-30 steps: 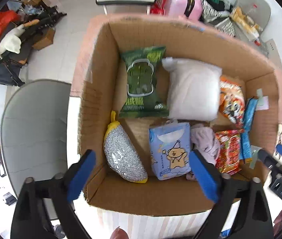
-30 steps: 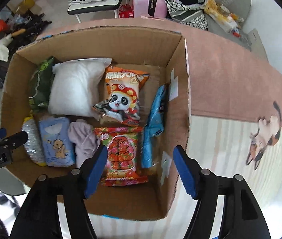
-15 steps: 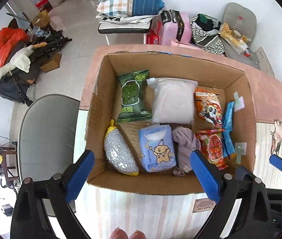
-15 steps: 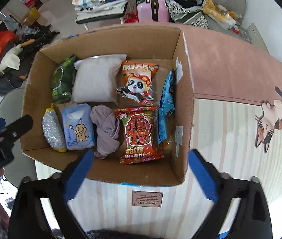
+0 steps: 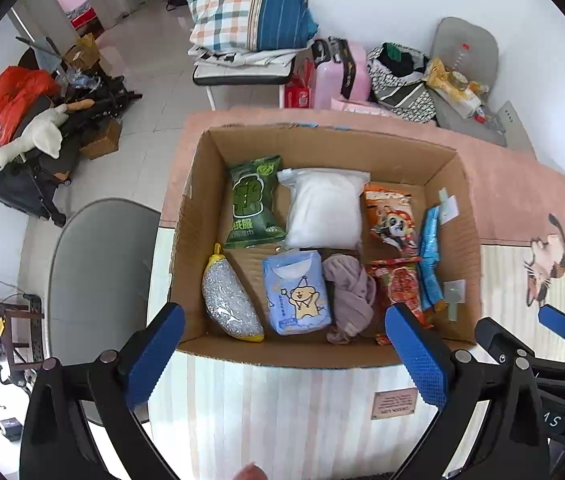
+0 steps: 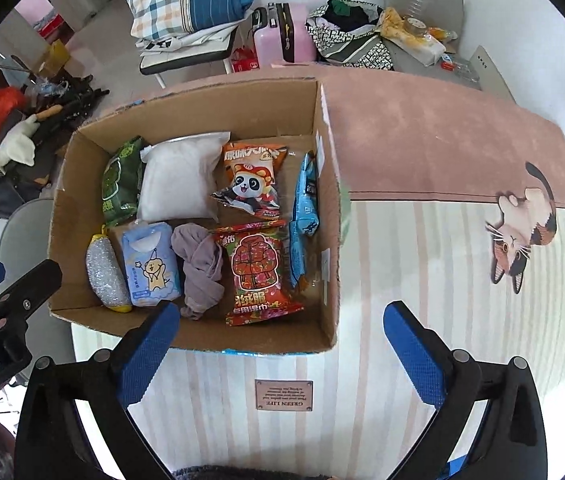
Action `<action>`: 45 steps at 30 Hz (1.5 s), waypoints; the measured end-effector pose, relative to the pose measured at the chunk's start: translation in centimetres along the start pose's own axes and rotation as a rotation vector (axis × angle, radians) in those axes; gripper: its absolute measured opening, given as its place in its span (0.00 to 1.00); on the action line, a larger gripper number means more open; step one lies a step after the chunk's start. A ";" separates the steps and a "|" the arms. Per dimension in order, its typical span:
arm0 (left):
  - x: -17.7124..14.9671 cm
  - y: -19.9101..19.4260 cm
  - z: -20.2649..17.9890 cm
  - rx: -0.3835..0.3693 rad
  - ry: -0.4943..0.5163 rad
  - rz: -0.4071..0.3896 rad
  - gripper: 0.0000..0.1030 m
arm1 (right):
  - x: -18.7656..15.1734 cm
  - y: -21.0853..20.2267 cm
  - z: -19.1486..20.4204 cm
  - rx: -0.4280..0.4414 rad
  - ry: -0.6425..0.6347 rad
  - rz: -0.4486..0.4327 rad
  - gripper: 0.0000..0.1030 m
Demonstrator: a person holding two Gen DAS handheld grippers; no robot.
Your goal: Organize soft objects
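An open cardboard box (image 5: 458,200) (image 6: 326,184) stands on the striped table mat. Inside lie a green wipes pack (image 5: 252,204), a white pillow bag (image 5: 324,214), a panda snack bag (image 6: 252,180), a blue snack bag (image 6: 304,212), a red wipes pack (image 6: 260,276), a mauve cloth (image 5: 348,292), a light-blue tissue pack (image 5: 298,292) and a silver pouch (image 5: 230,300). My left gripper (image 5: 284,354) is open and empty, above the box's near wall. My right gripper (image 6: 282,354) is open and empty, by the box's near right corner.
The mat (image 6: 442,280) carries a cat picture (image 6: 518,228) at right and a small label (image 6: 284,394) in front of the box. A grey chair (image 5: 98,280) stands left of the table. Beyond are a bench with a plaid pillow (image 5: 250,4), a pink suitcase (image 6: 282,32) and floor clutter.
Both grippers have pulled back and up from the box, so it looks smaller and farther. The right gripper's jaws have opened wider. The items in the box have not moved.
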State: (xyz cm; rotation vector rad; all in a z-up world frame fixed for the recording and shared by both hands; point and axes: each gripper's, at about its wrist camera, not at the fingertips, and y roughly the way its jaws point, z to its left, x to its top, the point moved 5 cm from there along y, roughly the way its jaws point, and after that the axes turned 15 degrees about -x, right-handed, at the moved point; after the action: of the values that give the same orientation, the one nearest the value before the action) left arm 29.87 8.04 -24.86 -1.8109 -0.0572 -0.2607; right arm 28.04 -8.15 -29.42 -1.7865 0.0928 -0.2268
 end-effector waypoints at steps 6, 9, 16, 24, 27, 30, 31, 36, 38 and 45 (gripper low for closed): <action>-0.4 -6.0 -2.2 0.001 0.037 -0.102 1.00 | -0.9 -5.1 -2.0 0.018 0.018 -0.078 1.00; -0.8 -9.4 -3.3 0.011 0.053 -0.148 1.00 | -1.6 -8.9 -3.2 0.029 0.029 -0.134 1.00; -2.4 -15.6 -5.5 -0.016 0.071 -0.202 1.00 | -3.9 -18.0 -5.2 0.029 0.016 -0.274 1.00; -4.2 -20.6 -7.1 -0.053 0.082 -0.251 1.00 | -6.7 -24.4 -6.4 0.022 0.011 -0.354 1.00; -4.8 -22.1 -7.2 -0.054 0.074 -0.278 1.00 | -7.2 -25.8 -7.0 0.015 0.020 -0.374 1.00; -5.3 -23.5 -7.3 -0.026 0.077 -0.296 1.00 | -7.8 -27.2 -7.7 0.010 0.031 -0.392 1.00; -5.4 -23.8 -7.4 -0.025 0.079 -0.301 1.00 | -8.0 -27.6 -8.0 0.005 0.032 -0.397 1.00; -5.5 -24.2 -7.4 -0.006 0.082 -0.305 1.00 | -8.3 -28.7 -8.5 -0.009 0.039 -0.412 1.00; -5.6 -24.1 -7.4 -0.006 0.084 -0.300 1.00 | -8.4 -28.9 -8.9 -0.024 0.048 -0.415 1.00; -5.7 -24.2 -7.4 -0.009 0.084 -0.302 1.00 | -8.8 -29.2 -9.7 -0.052 0.068 -0.411 1.00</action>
State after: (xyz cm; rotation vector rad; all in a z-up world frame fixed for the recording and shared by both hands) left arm 18.93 7.67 -1.37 -1.7948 -0.2714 -0.5516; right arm 15.71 -9.14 0.09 -1.8364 -0.2250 -0.5832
